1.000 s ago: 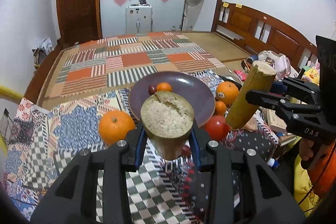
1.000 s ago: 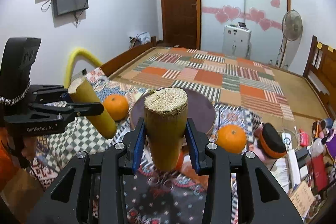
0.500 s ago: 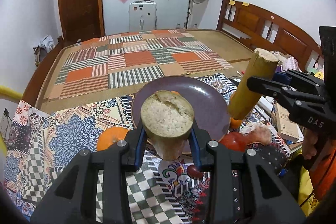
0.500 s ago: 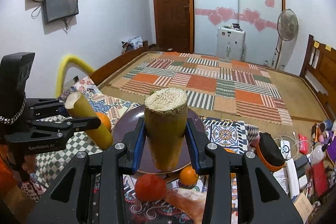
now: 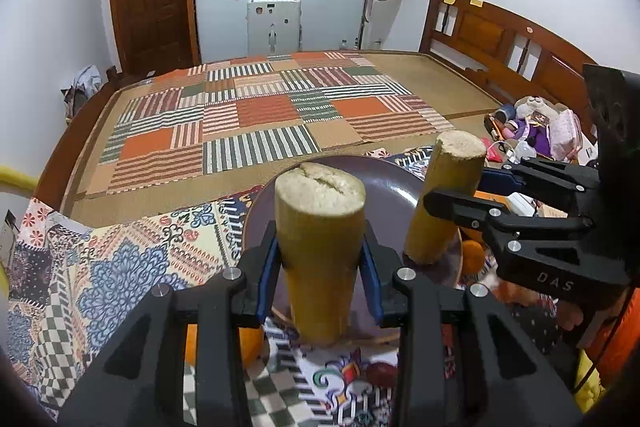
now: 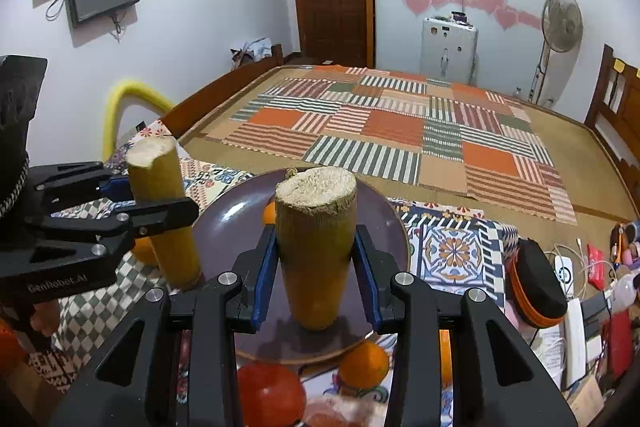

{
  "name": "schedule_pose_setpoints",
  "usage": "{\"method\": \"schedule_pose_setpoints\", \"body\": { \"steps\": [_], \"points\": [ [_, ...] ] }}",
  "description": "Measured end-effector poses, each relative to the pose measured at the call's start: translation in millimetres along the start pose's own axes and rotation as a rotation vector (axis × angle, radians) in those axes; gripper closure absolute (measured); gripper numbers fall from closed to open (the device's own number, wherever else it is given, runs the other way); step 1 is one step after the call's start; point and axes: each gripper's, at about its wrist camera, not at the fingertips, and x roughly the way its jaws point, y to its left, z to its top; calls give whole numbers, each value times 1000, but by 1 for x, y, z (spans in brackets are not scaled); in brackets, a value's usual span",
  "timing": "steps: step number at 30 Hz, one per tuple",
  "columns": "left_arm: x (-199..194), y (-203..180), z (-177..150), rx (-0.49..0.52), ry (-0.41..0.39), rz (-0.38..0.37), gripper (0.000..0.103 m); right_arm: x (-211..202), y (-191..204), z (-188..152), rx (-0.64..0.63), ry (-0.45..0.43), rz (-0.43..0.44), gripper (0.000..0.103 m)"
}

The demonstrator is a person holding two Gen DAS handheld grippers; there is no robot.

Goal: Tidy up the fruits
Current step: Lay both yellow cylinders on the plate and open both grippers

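From the right wrist view, at far left the left hand-held gripper [image 6: 150, 195] is clamped on a yellow-green sugarcane piece [image 6: 162, 217], which stands nearly upright at the left rim of the purple plate [image 6: 228, 223] and hides most of an orange [image 6: 143, 251] behind it. In the middle, the right hand-held gripper [image 6: 316, 267] is clamped on a second sugarcane piece [image 6: 316, 247] held over the plate; this piece blocks much of the plate's middle, with only an edge of a small orange fruit [image 6: 269, 213] showing past it. Below the plate's near rim, on the patterned cloth of the table [image 6: 452, 247], lie a red tomato [image 6: 272, 391] and another orange [image 6: 364, 363]. Further right sits a black-and-orange zip case [image 6: 536, 291], then loose cables and small clutter at the edge.
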Motion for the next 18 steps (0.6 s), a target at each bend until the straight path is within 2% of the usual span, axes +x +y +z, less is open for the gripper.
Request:
{"method": "schedule_pose_setpoints", "body": {
  "steps": [10, 18],
  "points": [
    [38, 18, 18, -59, 51, -3, 67, 28, -4, 25, 3, 70, -18, 69],
    [55, 30, 27, -114, 99, -25, 67, 50, -5, 28, 9, 130, -34, 69]
  ]
}}
